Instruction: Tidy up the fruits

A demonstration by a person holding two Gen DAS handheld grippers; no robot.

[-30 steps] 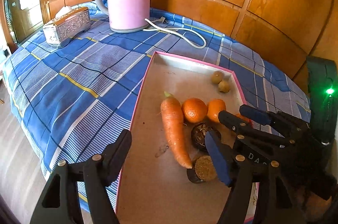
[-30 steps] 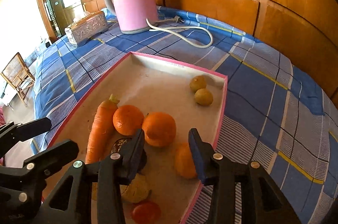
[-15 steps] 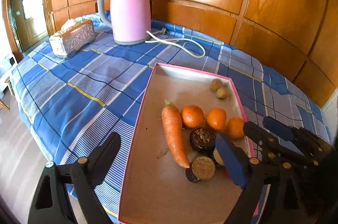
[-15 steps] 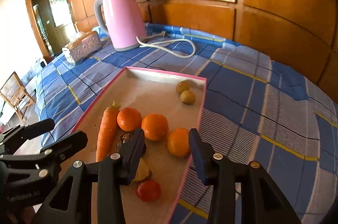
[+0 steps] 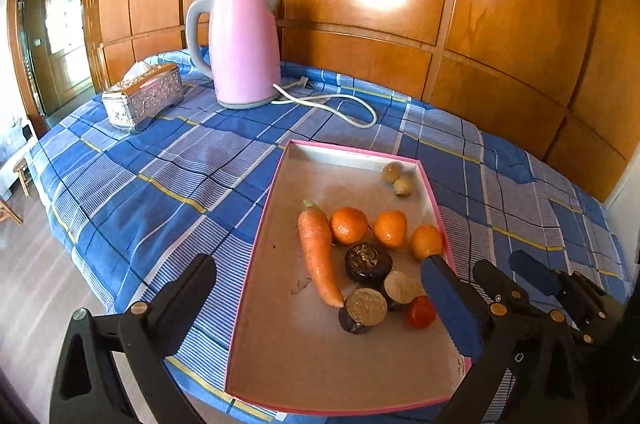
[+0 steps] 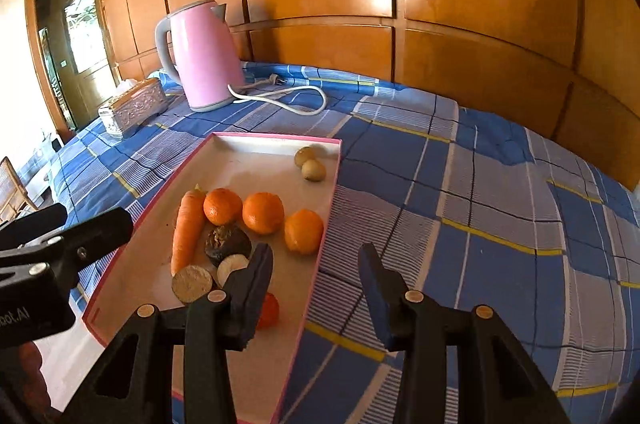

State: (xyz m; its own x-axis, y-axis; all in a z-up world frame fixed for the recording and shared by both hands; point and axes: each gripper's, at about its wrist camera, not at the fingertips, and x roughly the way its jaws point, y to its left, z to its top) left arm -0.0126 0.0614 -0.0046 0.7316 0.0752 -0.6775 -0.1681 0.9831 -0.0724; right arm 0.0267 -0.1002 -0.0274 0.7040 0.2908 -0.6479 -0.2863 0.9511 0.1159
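A pink-rimmed tray [image 5: 280, 192] [image 6: 276, 138] lies on the blue checked cloth. In it lie a carrot [image 5: 318, 254] [image 6: 186, 230], three oranges [image 5: 349, 225] [image 6: 263, 213], two small tan fruits [image 5: 398, 179] [image 6: 310, 164], a dark round fruit [image 5: 368, 262] [image 6: 227, 242], two cut halves [image 5: 366, 308] [image 6: 192, 282] and a small red fruit [image 5: 420, 312] [image 6: 269, 311]. My left gripper [image 5: 320, 288] is open and empty above the tray's near end. My right gripper [image 6: 316, 268] is open and empty above the tray's right rim.
A pink kettle [image 5: 242, 48] [image 6: 202, 54] with a white cord [image 5: 332, 104] stands at the back of the table. A silver tissue box [image 5: 144, 98] [image 6: 134, 106] sits left of it. Wood panelling runs behind. The floor lies off the table's left edge.
Both grippers have pulled back and risen from the tray, still open and empty. The fruits lie as before; the red fruit now shows.
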